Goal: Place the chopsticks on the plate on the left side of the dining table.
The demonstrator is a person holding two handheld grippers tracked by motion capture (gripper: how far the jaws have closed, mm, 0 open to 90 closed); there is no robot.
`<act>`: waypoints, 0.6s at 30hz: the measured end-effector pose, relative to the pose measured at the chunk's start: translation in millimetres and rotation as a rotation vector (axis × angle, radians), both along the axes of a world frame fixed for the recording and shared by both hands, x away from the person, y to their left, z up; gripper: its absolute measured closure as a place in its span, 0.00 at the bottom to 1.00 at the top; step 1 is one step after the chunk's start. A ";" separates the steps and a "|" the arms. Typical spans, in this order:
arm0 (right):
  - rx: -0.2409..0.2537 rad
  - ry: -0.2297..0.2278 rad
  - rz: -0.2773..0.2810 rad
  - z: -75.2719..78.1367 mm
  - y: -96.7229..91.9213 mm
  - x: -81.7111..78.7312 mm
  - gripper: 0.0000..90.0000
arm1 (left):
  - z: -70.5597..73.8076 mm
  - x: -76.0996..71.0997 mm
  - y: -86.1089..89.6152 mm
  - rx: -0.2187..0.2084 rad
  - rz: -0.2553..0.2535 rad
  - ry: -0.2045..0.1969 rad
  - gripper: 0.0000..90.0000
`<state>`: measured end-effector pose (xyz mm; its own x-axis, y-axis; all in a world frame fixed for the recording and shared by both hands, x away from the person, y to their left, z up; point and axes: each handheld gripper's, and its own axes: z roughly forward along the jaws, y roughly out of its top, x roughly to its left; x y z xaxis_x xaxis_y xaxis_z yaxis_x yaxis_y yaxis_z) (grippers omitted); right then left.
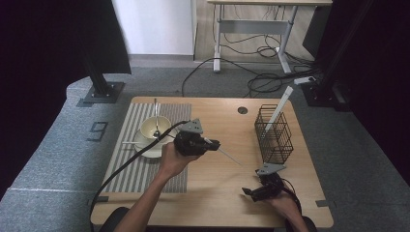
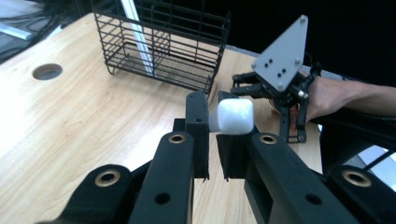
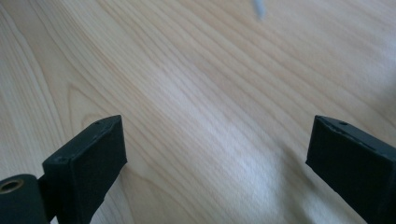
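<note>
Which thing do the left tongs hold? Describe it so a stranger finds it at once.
Start at the wooden table, right of the striped mat. The left tongs are shut on a slim white utensil. Unlike the one in the wire basket, it is held above the table.

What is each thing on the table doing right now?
Left tool: shut on white stick.
Right tool: open, holding nothing.
Wire basket: upright, another white stick leaning in it.
Bowl: upright on plate, spoon inside.

A: What is the white stick (image 2: 232,116) in the left hand-held gripper (image 2: 212,122)?
B: Can't tell. The jaws hide most of it, and its tip (image 3: 259,8) is blurry.
</note>
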<state>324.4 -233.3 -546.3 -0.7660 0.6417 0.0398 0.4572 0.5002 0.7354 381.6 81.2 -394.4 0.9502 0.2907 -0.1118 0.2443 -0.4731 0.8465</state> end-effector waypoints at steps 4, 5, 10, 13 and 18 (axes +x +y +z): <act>0.013 -0.018 0.016 5.6 4.3 2.3 0.09 | -8.5 -1.2 -2.0 0.004 -0.010 0.016 0.93; 0.013 -0.024 0.020 6.9 5.7 2.8 0.10 | -10.4 -1.4 -2.3 0.006 -0.011 0.020 0.93; 0.020 -0.043 0.035 11.9 12.9 8.0 0.16 | -18.7 -2.6 -5.3 0.002 -0.025 0.040 0.93; 0.020 -0.050 0.047 14.1 18.0 12.3 0.21 | -21.4 -4.1 -7.7 -0.005 -0.037 0.050 0.93; 0.029 -0.061 0.066 18.3 26.0 17.6 0.32 | -24.0 -5.9 -10.0 -0.001 -0.048 0.055 0.93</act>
<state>342.0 -207.3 -527.9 -0.8079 0.5893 0.0102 0.3784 0.5054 0.7755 375.7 71.2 -418.4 0.9556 0.2447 -0.1644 0.2674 -0.4848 0.8327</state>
